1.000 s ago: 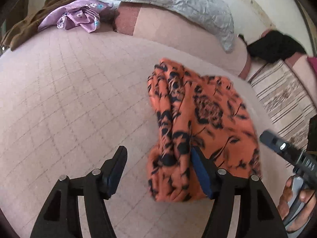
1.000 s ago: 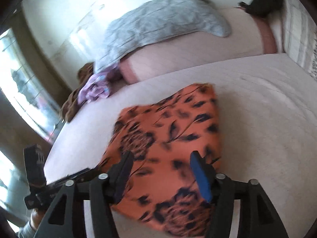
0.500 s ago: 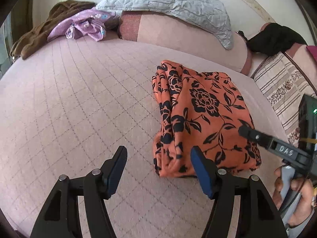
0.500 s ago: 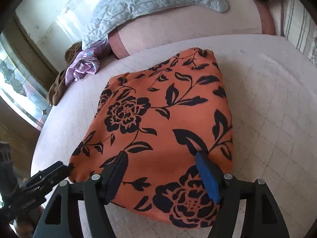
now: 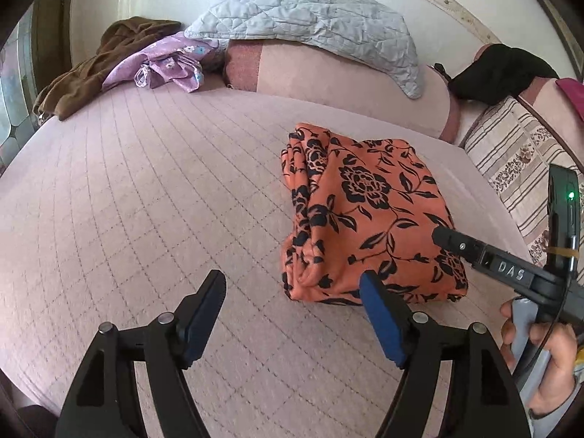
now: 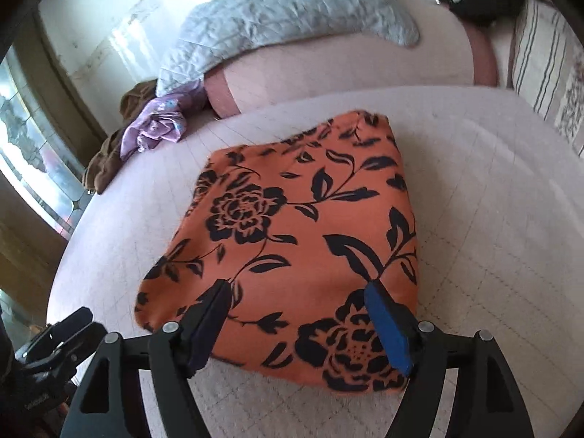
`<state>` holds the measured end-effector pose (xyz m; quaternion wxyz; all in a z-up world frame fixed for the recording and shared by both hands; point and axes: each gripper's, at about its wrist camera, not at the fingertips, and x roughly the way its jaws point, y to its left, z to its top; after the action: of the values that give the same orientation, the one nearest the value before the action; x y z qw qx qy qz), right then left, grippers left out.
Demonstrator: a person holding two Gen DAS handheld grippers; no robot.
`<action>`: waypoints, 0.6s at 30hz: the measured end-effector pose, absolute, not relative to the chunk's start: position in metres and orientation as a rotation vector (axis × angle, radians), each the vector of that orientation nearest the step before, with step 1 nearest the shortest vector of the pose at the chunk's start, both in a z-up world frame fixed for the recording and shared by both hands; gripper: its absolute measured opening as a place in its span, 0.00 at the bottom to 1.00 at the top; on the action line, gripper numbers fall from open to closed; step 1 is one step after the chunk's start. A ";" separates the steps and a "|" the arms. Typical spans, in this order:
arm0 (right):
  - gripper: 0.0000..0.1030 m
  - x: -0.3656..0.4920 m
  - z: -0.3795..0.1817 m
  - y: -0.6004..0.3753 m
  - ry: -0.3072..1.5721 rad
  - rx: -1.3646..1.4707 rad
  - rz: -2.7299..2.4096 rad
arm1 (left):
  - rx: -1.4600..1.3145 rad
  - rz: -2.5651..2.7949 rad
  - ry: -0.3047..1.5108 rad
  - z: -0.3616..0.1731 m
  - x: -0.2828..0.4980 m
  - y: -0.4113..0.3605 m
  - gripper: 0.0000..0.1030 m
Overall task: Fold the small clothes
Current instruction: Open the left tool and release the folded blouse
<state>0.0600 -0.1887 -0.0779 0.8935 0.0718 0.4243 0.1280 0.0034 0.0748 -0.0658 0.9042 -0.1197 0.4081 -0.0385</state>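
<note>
An orange garment with black flowers (image 5: 365, 215) lies folded in a thick packet on the pink quilted bed (image 5: 127, 200). My left gripper (image 5: 292, 281) hovers just short of its near left corner. Its jaws are opening, and nothing is between the blue pads (image 5: 379, 314). My right gripper (image 6: 297, 288) hangs over the near edge of the garment (image 6: 310, 226). Its jaws are opening too, and the pads press on nothing. The left wrist view shows one right gripper finger (image 5: 474, 252) over the garment's right side, with a hand (image 5: 544, 361) on the handle.
A grey quilted cover (image 5: 310, 18) lies over a pink bolster (image 5: 328, 80) at the head of the bed. Purple (image 5: 164, 65) and brown (image 5: 87, 80) clothes sit at the far left, with a black item (image 5: 500, 73) and a striped cushion (image 5: 511, 160) at the right. A window (image 6: 29, 153) is at the left.
The garment has settled into a still folded packet. My left gripper has drawn back from its left edge and risen. The right gripper has shifted slightly over the near edge. Both jaws stand wider.
</note>
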 end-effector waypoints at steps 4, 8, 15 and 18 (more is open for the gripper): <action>0.76 0.043 -0.083 -0.194 0.888 0.154 0.235 | -0.223 -0.073 0.839 -0.062 -0.008 0.069 0.75; 0.76 0.013 -0.085 -0.196 0.872 0.119 0.216 | -0.201 -0.040 0.817 -0.061 -0.021 0.065 0.84; 0.76 -0.021 -0.097 -0.203 0.879 0.079 0.186 | -0.197 -0.004 0.838 -0.071 -0.033 0.067 0.84; 0.76 -0.025 -0.099 -0.214 0.888 0.127 0.180 | -0.193 -0.003 0.827 -0.068 -0.035 0.065 0.84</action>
<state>-0.0245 -0.2140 -0.0989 0.8973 0.0613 0.4285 0.0871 -0.0346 0.0652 -0.0679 0.9112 -0.0935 0.4013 -0.0017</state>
